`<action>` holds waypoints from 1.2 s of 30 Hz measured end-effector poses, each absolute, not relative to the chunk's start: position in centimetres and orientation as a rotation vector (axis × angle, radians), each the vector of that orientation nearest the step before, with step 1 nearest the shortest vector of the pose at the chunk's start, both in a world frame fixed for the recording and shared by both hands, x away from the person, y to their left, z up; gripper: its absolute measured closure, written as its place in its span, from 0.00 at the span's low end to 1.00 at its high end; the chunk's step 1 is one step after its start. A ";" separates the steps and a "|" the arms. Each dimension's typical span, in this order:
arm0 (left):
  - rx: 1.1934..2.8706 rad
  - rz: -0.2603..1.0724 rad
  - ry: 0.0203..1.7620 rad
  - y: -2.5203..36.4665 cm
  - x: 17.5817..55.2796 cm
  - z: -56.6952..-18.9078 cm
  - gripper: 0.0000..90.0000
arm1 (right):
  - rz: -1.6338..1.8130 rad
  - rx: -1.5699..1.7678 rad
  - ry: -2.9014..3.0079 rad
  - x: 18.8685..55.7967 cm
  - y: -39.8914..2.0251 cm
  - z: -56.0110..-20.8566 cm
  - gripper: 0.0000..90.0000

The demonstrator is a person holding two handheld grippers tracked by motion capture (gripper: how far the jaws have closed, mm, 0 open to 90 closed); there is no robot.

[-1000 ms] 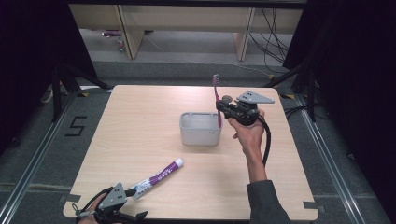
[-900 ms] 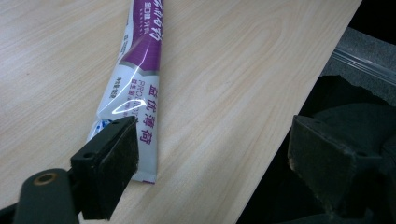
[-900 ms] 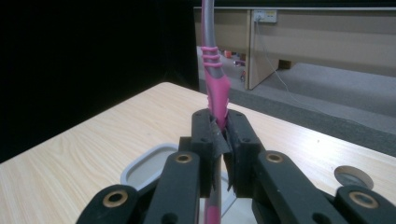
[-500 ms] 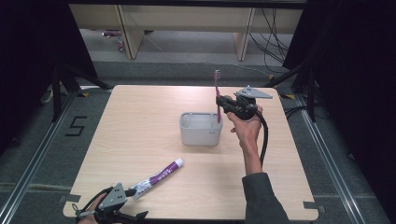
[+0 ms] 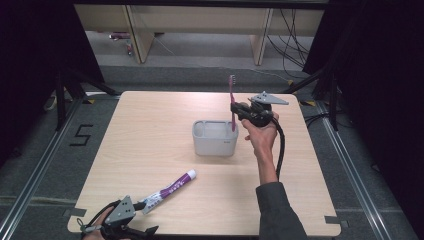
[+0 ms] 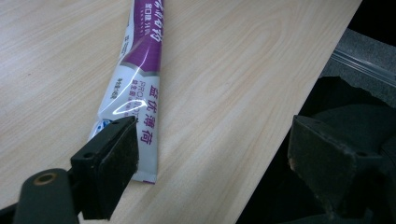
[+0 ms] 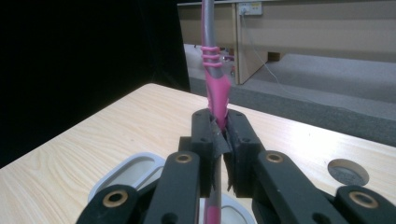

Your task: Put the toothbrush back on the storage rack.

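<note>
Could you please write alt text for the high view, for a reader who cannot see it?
The right gripper holds a pink toothbrush upright, bristles up, over the right end of a grey holder on a wooden table. At the near left edge, the left gripper sits open by the tail of a purple and white toothpaste tube lying flat.

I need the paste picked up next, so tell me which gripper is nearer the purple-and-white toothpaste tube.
Left. The left gripper sits open at the purple-and-white toothpaste tube's crimped end; the right gripper is across the table.
</note>
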State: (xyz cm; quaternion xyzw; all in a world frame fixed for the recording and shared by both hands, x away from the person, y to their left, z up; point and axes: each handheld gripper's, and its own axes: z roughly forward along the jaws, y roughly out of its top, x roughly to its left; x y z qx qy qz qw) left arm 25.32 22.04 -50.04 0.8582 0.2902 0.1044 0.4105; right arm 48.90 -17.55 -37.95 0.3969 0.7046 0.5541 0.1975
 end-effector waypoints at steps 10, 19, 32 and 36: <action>2.159 0.261 0.731 22.0 25.3 -50.0 0.17 | 1.542 1.163 1.969 49.3 -17.4 -39.5 0.92; 2.155 0.260 0.735 22.0 25.3 -50.0 0.17 | 1.542 1.183 1.971 49.3 -17.3 -40.9 0.92; 2.138 0.250 0.745 21.8 25.2 -50.1 0.17 | 1.541 1.187 1.988 49.4 -17.3 -41.7 0.92; 2.134 0.252 0.744 21.8 25.2 -50.1 0.17 | 1.535 1.164 1.993 49.5 -17.3 -42.0 0.92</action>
